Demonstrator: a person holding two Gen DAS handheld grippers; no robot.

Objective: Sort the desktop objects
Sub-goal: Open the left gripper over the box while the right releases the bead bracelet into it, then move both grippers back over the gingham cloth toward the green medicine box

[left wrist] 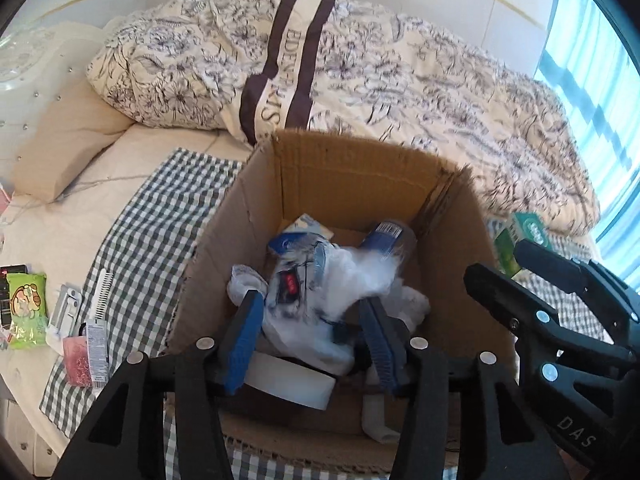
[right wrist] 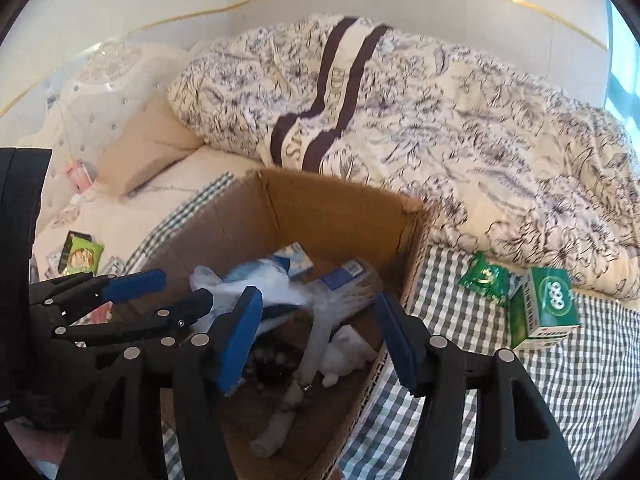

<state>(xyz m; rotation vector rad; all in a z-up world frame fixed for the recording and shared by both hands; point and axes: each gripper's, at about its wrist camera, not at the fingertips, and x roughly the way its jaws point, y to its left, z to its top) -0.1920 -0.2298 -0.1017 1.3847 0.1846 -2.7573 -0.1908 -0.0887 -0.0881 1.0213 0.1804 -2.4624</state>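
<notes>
Sorting well underway: cardboard box [left wrist: 352, 184] at frame centre already heaped with packets and white wrappers, green carton [right wrist: 548, 308] at right and snack packet [left wrist: 26, 308] at lower left still out on the bed; left hand-held gripper [left wrist: 314, 342] and right hand-held gripper [right wrist: 320, 340] both agape, empty.
</notes>
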